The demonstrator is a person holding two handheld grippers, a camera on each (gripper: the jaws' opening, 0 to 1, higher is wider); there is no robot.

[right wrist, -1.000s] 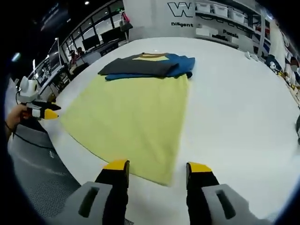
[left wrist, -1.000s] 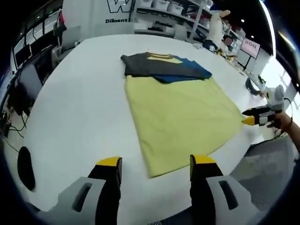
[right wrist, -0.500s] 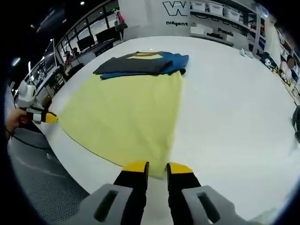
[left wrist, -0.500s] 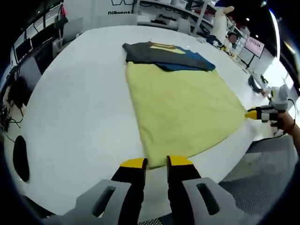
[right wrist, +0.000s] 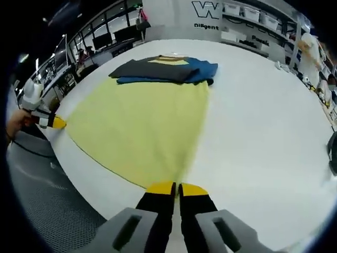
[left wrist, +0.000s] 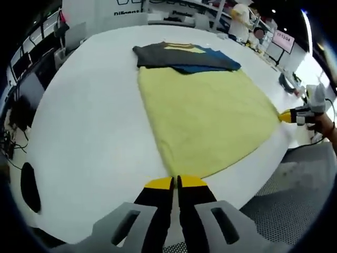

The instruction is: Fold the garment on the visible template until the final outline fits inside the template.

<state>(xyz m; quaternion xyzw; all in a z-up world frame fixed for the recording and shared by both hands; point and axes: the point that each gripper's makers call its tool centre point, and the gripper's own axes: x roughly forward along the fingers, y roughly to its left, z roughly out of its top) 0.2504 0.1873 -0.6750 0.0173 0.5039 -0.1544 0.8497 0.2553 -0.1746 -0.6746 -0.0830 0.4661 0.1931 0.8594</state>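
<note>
A yellow cloth [left wrist: 205, 113] lies spread on the white table [left wrist: 89, 126], and the right gripper view shows the same yellow cloth [right wrist: 142, 121]. At its far end sits a folded dark grey and blue part [left wrist: 184, 57], the same folded part [right wrist: 166, 69] seen from the right. My left gripper [left wrist: 175, 182] is shut on the cloth's near corner by the table edge. My right gripper [right wrist: 177, 187] is shut on the other near corner. Each gripper also appears in the other's view, the right gripper [left wrist: 288, 116] and the left gripper [right wrist: 57, 123], each in a person's hand.
The table's near edge [right wrist: 95, 184] runs just under both grippers, with grey mesh floor [right wrist: 47, 205] below. A black oval object [left wrist: 29, 187] lies at the left of the table, and a dark object [right wrist: 333, 153] at its right. Shelves and monitors stand beyond the far side.
Both grippers went from wide open to shut, closing on the yellow cloth's two near corners. The cloth now stretches taut between them.
</note>
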